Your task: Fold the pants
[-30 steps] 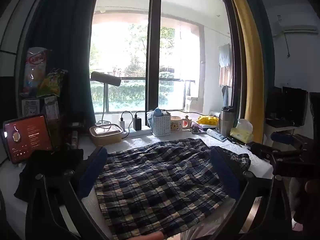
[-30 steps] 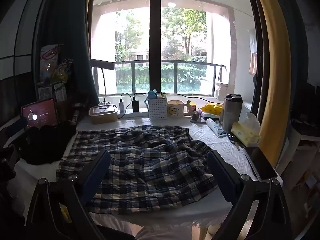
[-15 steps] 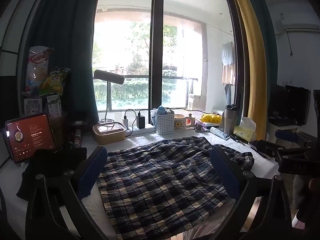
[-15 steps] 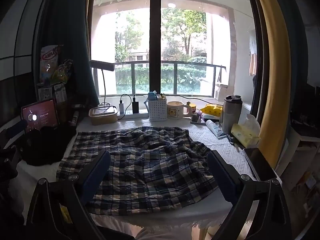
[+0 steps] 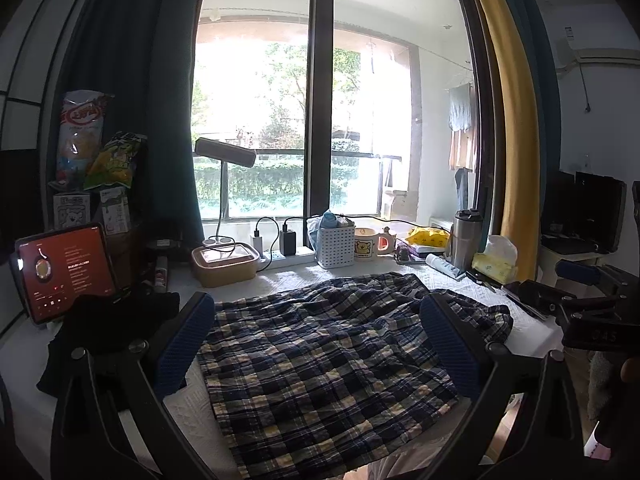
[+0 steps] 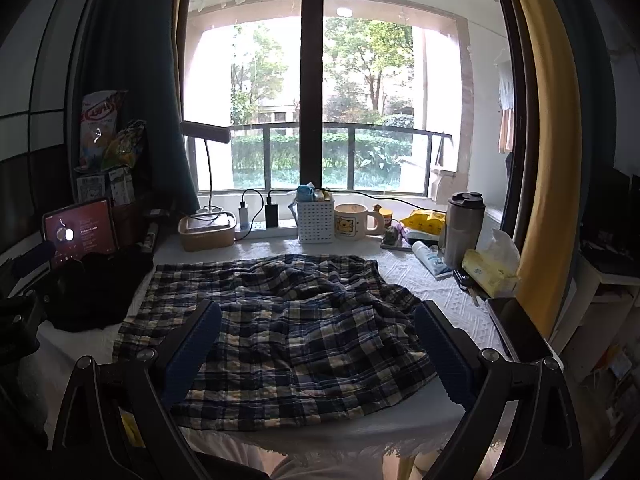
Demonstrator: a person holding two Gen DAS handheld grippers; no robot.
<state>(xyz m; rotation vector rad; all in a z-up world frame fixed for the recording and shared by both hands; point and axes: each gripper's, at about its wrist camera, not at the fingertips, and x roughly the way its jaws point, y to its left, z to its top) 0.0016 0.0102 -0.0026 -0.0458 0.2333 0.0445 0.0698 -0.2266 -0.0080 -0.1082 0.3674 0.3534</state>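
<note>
Both grippers were held above the near edge of the bench [image 6: 436, 292], neither touching cloth. Left gripper [image 5: 320, 344] had its jaws spread wide, nothing between the blue pads [image 5: 184, 344]. Right gripper [image 6: 316, 352] the same: jaws wide apart, empty. The pants [image 6: 280, 320], a navy, white and yellow plaid, lay spread across the white textured cover in the middle of the bench, rumpled, with wrinkles through the middle and a bunched fold at the right edge; the near hem reached the front edge of the bench. Just left of the pants sat a heap of black cloth [image 6: 96, 284], with a tablet [image 6: 80, 228] propped behind it, screen lit red. Along the window side, well behind the pants: a tan lidded box [image 6: 206, 232], a power strip [image 6: 260, 228] with chargers plugged in, a white basket [image 6: 316, 220], a bear mug [image 6: 352, 222], and a desk lamp [image 6: 206, 132]. To the right of the pants: a steel tumbler [image 6: 464, 228], a tube [image 6: 430, 258] lying flat, a yellow tissue pack [image 6: 490, 272], and a dark phone [image 6: 520, 328] near the bench's right edge. In the left wrist view the right gripper's body showed at the far right [image 5: 588, 304], off past the pants' right edge.
</note>
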